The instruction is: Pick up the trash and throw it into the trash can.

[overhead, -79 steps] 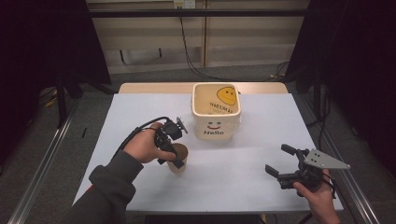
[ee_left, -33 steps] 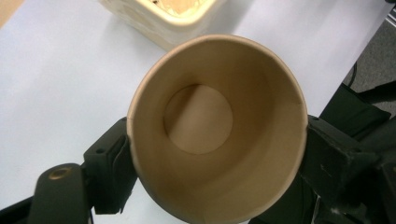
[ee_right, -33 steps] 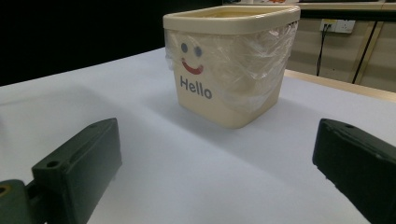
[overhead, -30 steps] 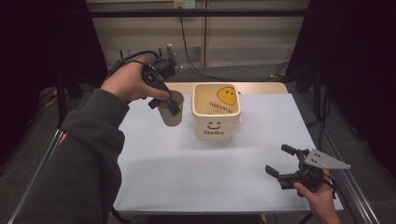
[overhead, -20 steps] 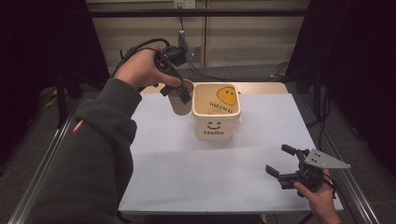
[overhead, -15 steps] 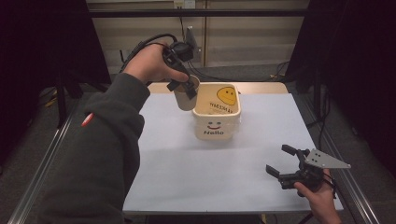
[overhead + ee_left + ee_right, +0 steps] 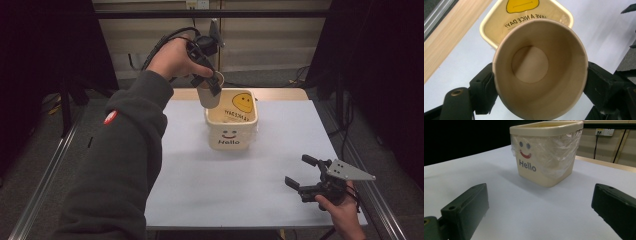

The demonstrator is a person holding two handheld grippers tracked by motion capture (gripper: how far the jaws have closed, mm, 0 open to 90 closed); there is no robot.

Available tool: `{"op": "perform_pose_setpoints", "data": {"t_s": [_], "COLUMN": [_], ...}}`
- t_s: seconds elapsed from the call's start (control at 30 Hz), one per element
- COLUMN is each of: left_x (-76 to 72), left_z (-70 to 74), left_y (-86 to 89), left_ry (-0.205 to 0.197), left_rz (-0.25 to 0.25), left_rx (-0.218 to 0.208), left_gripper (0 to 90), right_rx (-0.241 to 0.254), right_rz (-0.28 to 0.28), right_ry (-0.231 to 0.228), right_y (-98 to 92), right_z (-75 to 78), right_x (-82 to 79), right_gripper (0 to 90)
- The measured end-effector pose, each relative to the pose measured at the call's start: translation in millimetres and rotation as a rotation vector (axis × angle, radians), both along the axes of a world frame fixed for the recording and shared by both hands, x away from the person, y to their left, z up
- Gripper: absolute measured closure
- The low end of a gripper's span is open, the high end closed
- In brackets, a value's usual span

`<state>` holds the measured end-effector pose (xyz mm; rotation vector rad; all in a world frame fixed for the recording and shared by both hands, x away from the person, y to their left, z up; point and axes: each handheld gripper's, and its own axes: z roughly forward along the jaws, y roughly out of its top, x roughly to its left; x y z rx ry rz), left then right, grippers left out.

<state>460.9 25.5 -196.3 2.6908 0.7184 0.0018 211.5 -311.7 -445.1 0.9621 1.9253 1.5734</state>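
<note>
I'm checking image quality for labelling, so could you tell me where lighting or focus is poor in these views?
High view: surroundings dark, table evenly lit. Left gripper view: paper cup sharp, with a shadow across its bottom. Right gripper view: near jaws soft, bucket clear, plastic liner glinting.

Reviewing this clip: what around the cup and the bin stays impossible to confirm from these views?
- Floor of the bin: high view, hidden by its own walls; left gripper view, blocked by the paper cup.
- Bin lettering: cut off by the cup's rim in the left gripper view.
- Left tool: contact faces covered by the cup.
- Bin's far sides: right gripper view, out of sight behind its front.
</note>
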Motion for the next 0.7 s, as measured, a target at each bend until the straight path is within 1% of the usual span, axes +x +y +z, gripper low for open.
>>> {"op": "perform_pose_setpoints", "data": {"t_s": [0.07,0.1,0.2,0.37,0.43,0.5,0.57,0.6,0.63,0.67,0.7], "left_x": [0.5,1.5,3.4,6.3,6.6,7.5,8.7,8.7,9.8,9.8,12.0], "left_z": [-0.7,-1.2,-3.0,-6.7,-8.1,-10.2,-14.7,-14.7,-19.0,-19.0,-24.1], "left_y": [-1.4,-2.7,-5.7,-9.9,-11.7,-14.0,-18.3,-18.3,-21.8,-21.8,-25.5], "left_ry": [-0.003,0.003,0.0,-0.011,-0.008,-0.011,-0.018,-0.018,-0.019,-0.019,-0.021], "left_rz": [0.005,-0.001,-0.003,-0.004,-0.004,-0.013,-0.014,-0.014,-0.02,-0.02,-0.03], "left_rx": [-0.006,-0.003,-0.004,0.009,0.007,0.008,0.013,0.013,0.013,0.013,0.011], "left_gripper": [21.0,20.9,20.9,20.9,20.9,20.9,20.8,20.7,20.4,20.2,20.1], "right_rx": [-0.002,-0.003,-0.003,-0.003,-0.006,-0.005,-0.003,-0.003,-0.007,-0.007,-0.008], "right_rz": [0.0,0.001,0.0,0.0,0.003,-0.001,0.0,0.0,0.005,0.005,0.003], "right_ry": [-0.001,-0.002,-0.001,-0.001,-0.004,-0.003,0.005,0.005,0.006,0.006,0.007], "right_y": [-0.1,-0.1,-0.3,-0.2,-0.2,-0.1,0.1,0.1,0.0,0.0,0.0], "right_z": [0.0,-0.1,0.0,-0.1,-0.2,-0.3,-0.3,-0.3,-0.2,-0.2,-0.2], "right_x": [0.1,0.1,0.0,0.0,0.3,0.4,0.0,0.0,-0.1,-0.1,-0.3], "right_gripper": [0.7,0.7,0.7,0.7,0.7,0.7,0.7,0.7,0.7,0.7,0.7]}}
